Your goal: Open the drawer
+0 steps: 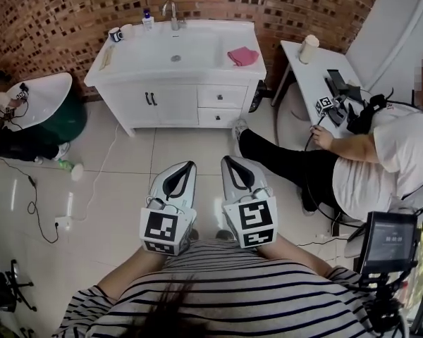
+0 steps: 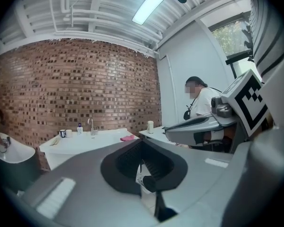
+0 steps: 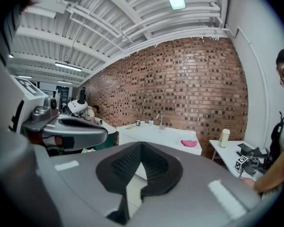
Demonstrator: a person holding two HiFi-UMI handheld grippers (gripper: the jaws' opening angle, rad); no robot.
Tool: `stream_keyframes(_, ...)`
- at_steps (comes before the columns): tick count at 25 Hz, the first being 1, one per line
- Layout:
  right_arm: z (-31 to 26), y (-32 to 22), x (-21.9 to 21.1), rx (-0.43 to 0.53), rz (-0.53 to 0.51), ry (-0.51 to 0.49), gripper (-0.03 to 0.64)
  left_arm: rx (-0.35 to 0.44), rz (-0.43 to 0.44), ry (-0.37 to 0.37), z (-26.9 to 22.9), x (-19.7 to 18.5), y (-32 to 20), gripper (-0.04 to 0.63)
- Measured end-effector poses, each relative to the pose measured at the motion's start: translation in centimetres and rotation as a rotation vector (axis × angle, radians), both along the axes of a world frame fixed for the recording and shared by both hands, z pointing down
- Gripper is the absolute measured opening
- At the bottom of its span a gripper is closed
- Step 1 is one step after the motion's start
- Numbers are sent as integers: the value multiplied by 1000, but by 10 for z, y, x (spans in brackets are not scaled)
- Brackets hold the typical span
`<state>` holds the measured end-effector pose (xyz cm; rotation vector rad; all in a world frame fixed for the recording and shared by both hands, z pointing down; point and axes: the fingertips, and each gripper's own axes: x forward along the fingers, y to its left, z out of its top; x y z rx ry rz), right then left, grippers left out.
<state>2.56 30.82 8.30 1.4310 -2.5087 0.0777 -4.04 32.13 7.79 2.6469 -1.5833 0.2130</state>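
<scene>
A white vanity cabinet (image 1: pixel 162 108) stands against the brick wall across the tiled floor. Its two small drawers sit at the right, the upper drawer (image 1: pixel 222 96) above the lower drawer (image 1: pixel 219 117), both closed, each with a dark knob. My left gripper (image 1: pixel 190 165) and right gripper (image 1: pixel 226 160) hang side by side over the floor, well short of the cabinet and pointing toward it. Both are shut with nothing between the jaws. The left gripper (image 2: pixel 142 141) sees the cabinet (image 2: pixel 83 145) far off; the right gripper (image 3: pixel 141 144) sees the cabinet (image 3: pixel 156 138) too.
A pink cloth (image 1: pixel 243 55), faucet (image 1: pixel 170 13), mug (image 1: pixel 115 34) and bottle (image 1: pixel 147 18) sit on the vanity top. A person (image 1: pixel 359 167) sits at the right by a white table (image 1: pixel 317 76), legs stretched toward the cabinet. A white basin (image 1: pixel 39 101) and floor cables (image 1: pixel 35 199) lie left.
</scene>
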Motion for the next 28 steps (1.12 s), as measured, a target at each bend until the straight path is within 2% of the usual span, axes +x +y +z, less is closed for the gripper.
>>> stream_keyframes(16, 3, -18, -53, 12, -40, 30, 2, -18, -6, 27, 6, -40, -19, 15)
stream_keyframes(21, 5, -18, -63, 21, -45, 50, 2, -41, 16, 35, 13, -43, -22, 15)
stream_keyframes(28, 4, -22, -63, 16, -33, 65, 2, -33, 36, 25, 13, -42, -30, 15)
